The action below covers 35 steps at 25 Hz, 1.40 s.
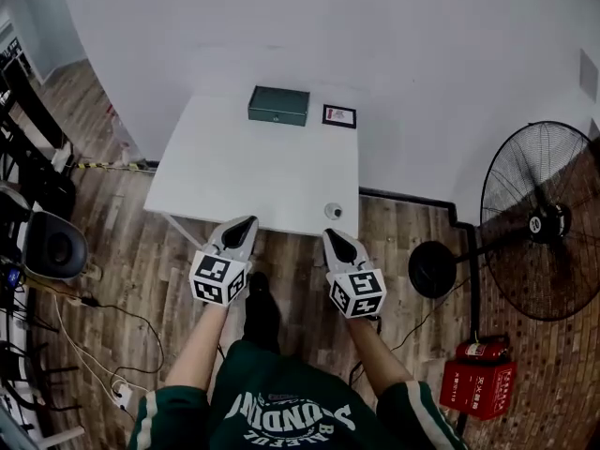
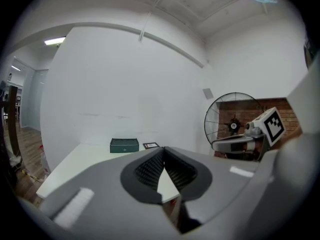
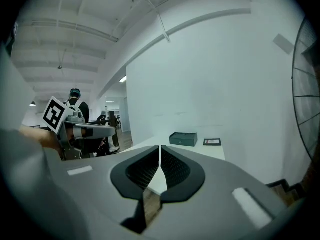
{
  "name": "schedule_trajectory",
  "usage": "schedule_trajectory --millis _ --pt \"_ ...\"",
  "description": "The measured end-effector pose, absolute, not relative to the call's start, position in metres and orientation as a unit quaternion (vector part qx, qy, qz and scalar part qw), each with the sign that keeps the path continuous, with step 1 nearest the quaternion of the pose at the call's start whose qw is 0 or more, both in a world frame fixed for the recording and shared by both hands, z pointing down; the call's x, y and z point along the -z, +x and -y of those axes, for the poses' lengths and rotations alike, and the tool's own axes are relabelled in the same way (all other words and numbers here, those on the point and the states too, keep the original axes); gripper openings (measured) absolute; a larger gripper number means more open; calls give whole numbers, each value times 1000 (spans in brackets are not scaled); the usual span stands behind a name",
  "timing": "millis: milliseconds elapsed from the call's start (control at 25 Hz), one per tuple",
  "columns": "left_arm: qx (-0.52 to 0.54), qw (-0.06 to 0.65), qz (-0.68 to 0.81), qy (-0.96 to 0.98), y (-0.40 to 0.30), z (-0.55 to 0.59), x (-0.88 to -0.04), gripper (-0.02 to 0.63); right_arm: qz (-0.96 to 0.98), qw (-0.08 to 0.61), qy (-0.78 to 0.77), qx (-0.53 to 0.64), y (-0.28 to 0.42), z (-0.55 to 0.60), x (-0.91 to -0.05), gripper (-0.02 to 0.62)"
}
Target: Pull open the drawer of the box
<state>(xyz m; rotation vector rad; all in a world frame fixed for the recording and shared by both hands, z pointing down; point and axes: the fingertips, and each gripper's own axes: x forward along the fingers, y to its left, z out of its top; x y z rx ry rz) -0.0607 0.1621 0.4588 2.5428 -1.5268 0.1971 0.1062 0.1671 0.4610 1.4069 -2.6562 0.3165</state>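
The dark green box [image 1: 278, 105] stands at the far edge of the white table [image 1: 234, 176], its drawer front closed and facing me. It also shows small and distant as the box [image 2: 124, 145] in the left gripper view and the box [image 3: 183, 139] in the right gripper view. My left gripper [image 1: 248, 221] hovers over the table's near edge, jaws shut and empty; its tips meet at the left gripper [image 2: 163, 150]. My right gripper [image 1: 330, 233] is alongside it, likewise shut on nothing, tips together at the right gripper [image 3: 160, 147]. Both are far short of the box.
A small framed card [image 1: 339, 115] lies right of the box. A small round object [image 1: 333, 211] sits near the table's front right corner. A standing fan [image 1: 539, 221] and a red extinguisher case [image 1: 478, 378] stand to the right; chairs and cables are on the left.
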Motion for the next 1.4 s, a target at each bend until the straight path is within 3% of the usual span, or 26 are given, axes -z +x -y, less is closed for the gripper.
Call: schedule_trajectory --millis 720,1400 --pt "-85 104 460 878 -120 100 -467 52 855 64 501 -116 29 94 -457 2" --pt "-86 125 457 876 -126 216 -482 52 850 66 511 -110 23 204 -464 2"
